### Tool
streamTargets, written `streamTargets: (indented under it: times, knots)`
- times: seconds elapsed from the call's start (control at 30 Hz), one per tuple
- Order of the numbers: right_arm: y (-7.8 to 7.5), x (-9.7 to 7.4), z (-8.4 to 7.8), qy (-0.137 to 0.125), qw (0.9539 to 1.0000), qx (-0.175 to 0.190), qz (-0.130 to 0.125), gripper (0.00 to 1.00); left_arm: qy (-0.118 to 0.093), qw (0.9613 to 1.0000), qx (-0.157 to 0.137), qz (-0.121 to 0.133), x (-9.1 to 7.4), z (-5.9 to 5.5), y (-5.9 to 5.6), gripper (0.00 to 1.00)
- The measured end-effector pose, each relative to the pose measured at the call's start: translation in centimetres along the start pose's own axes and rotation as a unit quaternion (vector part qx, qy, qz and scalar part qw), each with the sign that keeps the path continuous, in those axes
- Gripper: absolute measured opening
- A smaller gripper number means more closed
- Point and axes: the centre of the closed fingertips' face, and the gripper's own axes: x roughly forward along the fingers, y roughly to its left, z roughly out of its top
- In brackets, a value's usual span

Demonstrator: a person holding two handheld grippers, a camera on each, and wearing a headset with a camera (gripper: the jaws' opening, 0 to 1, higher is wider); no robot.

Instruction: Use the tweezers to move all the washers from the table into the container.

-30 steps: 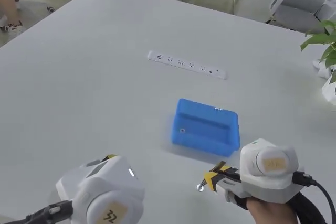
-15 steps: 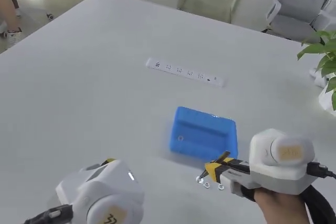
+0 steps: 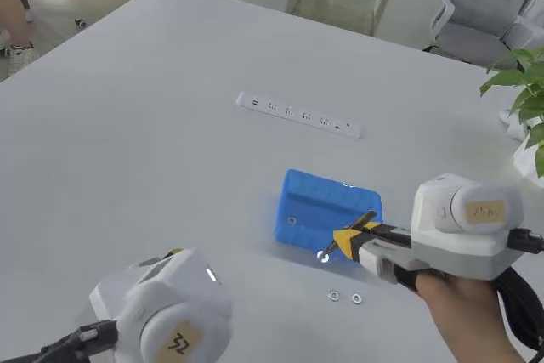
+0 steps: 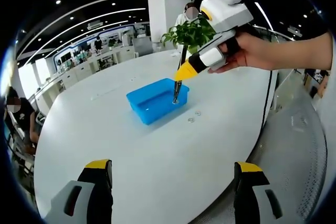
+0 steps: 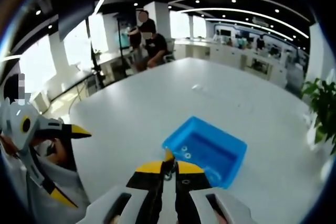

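Right gripper (image 3: 347, 239) clamps tweezers (image 4: 176, 88); tweezer tips closed, apparently on held washer (image 3: 323, 255), over container (image 3: 331, 184) near edge. Deposited washers (image 5: 185, 152): two visible. Table washers (image 3: 344, 297): two left to move. Left gripper (image 4: 171, 165) jaws apart, empty.

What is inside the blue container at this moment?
Two washers lie on the floor of the container, near one end. Part of its near edge is covered by the right gripper with the tweezers, so more there cannot be excluded.

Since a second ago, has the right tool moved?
Yes. The right tool moved away from the person, toward the blue plastic container, reaching its near wall.
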Motion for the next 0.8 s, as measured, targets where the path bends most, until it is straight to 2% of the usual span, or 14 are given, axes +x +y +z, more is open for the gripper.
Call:
streamTargets:
  times: [0.43, 0.67, 0.8]
  knots:
    - [-2.4, 1.8, 2.7, -0.02, 0.9995, -0.008, -0.023, 0.04, 0.003, 1.0, -0.009, -0.001, 0.1, -0.3, 0.1, 0.99]
    - [-3.4, 3.4, 2.6, -0.009, 0.9991, -0.013, -0.04, 0.04, 0.008, 0.9999, -0.011, -0.002, 0.2, -0.6, 0.1, 0.99]
    - [-4.1, 5.5, 1.3, 0.009, 0.9988, -0.014, -0.046, 0.04, 0.014, 0.9998, -0.012, -0.001, 0.3, -0.8, 0.1, 0.99]
